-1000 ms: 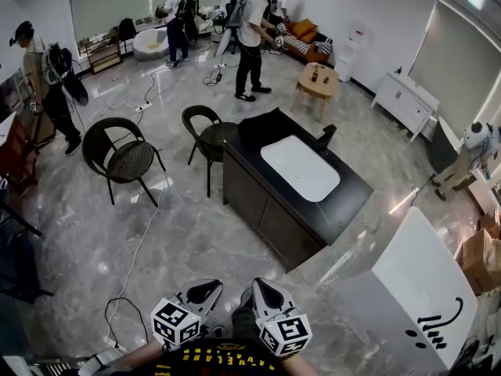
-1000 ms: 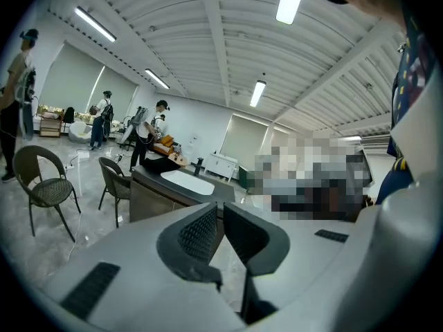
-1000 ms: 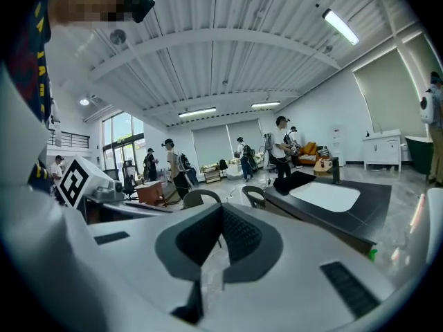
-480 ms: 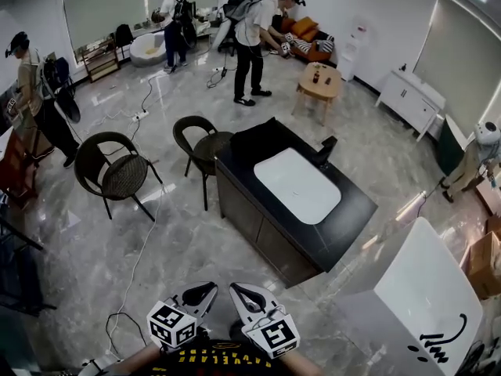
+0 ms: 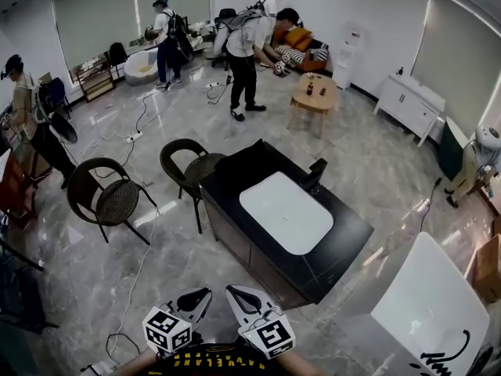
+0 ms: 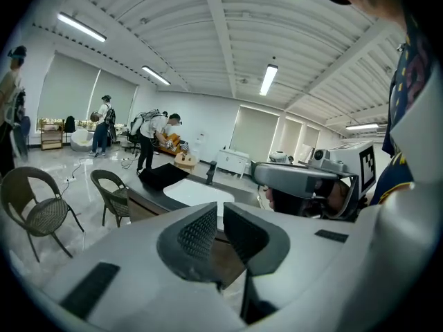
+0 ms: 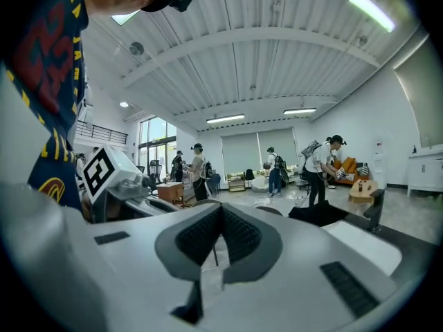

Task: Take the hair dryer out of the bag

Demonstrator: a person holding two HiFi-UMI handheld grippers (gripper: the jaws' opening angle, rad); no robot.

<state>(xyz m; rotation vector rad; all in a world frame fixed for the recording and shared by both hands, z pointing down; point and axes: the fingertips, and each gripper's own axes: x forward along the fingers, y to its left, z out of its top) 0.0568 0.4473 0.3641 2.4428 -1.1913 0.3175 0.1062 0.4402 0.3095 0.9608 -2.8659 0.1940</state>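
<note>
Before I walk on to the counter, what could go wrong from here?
1. A cable lies loose on the floor to your left; a foot could catch it.
2. The left gripper and right gripper are shut and empty; unopened, they might just push the black bag on the counter's far end.

Glossy grey marble floor (image 5: pixel 86 265). Dark counter (image 5: pixel 344 245) mid-room, white basin (image 5: pixel 286 211) set in top. Two wicker chairs (image 5: pixel 106 198) (image 5: pixel 188 167) beside it. Far end: blind-covered windows (image 5: pixel 90 10), orange sofa (image 5: pixel 301 49), small wooden table (image 5: pixel 313 96), white sideboard (image 5: pixel 403 104). Ribbed white ceiling, strip lights (image 6: pixel 268 79).
</note>
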